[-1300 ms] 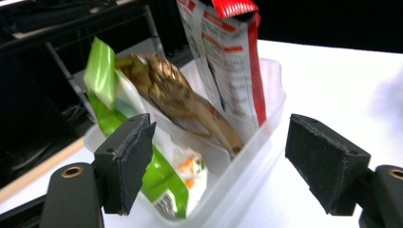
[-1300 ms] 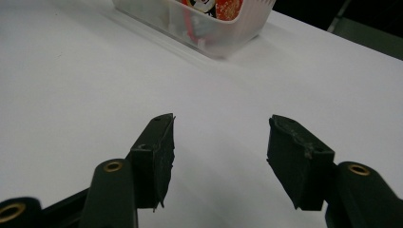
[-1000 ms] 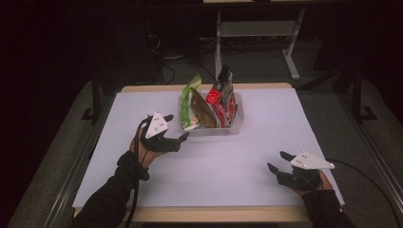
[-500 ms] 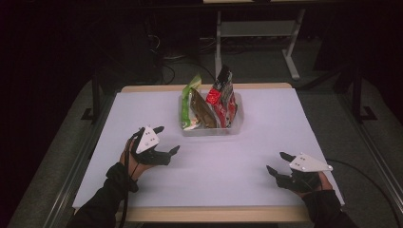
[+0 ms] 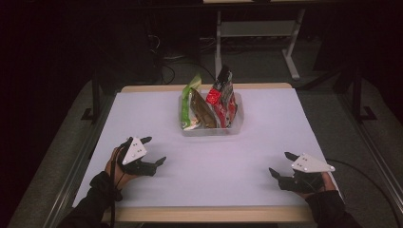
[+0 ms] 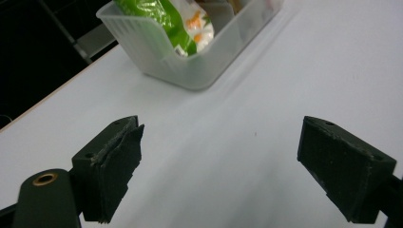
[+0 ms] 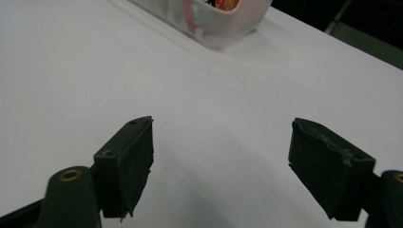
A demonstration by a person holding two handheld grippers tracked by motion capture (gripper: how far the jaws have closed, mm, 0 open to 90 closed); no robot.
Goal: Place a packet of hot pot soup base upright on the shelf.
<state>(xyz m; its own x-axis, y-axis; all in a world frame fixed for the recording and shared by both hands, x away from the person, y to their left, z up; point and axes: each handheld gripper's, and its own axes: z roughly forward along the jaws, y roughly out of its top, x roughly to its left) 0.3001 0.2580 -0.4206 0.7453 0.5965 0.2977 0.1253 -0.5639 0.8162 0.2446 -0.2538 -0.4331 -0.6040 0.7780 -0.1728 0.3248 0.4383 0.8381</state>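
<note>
A clear plastic tub (image 5: 211, 129) with rounded corners and thin, slightly frosted walls stands toward the far middle of a smooth, matte white table (image 5: 247, 175) edged in pale wood. Upright in the tub are crinkly, glossy snack bags: a green one (image 5: 188, 102) at its left end, a brown one (image 5: 203, 110) in the middle and a red one (image 5: 222, 95) at its right end, taller than the rest. The left tongs (image 5: 153, 151) hang near the front left of the table, well apart from the tub, which lies ahead of them and off to their right; their blocky black jaws, faced with rough, frayed pads, stand wide apart with only bare table between them. The right tongs (image 5: 279, 164) sit near the front right, also well apart from the tub, which lies ahead and to their left; their jaws have just been opening and now stand wide with nothing between them. Each pair carries a flat pale three-cornered plate on top.
</note>
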